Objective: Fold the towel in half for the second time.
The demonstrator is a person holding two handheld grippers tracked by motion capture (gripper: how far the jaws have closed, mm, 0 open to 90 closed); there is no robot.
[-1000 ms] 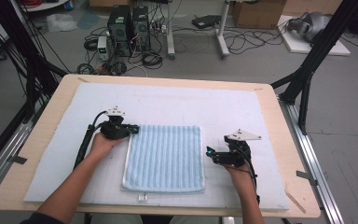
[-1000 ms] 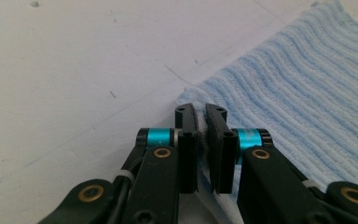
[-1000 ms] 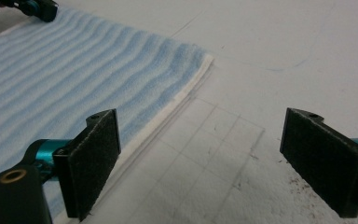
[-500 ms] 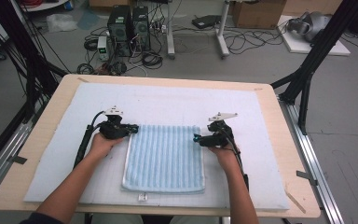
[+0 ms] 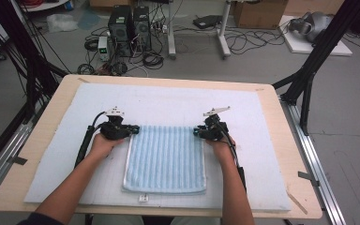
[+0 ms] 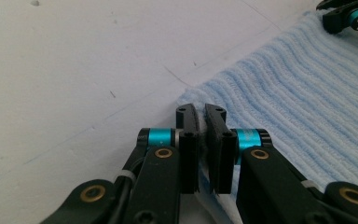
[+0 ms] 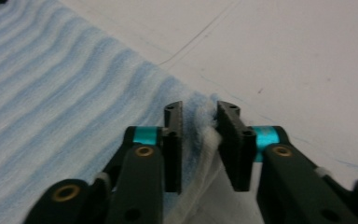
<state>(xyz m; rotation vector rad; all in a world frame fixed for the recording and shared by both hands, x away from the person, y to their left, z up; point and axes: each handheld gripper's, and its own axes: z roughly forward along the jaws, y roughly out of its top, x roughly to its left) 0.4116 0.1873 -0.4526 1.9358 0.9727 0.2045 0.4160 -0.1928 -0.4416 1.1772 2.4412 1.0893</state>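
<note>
— Blue ribbed towel (image 5: pixel 165 158) is lying flat on the white mat (image 5: pixel 168 105), near the front edge of the table (image 5: pixel 281 154). Where are you gripping?

— I'm pinching its far left corner with my left gripper (image 5: pixel 131 130), jaws clamped tight on the cloth. My right gripper (image 5: pixel 196 133) is sitting at the far right corner; its jaws have just been closing and are squeezing a bunched fold of towel.

— Is the towel lifting?

— I cannot tell.
</note>
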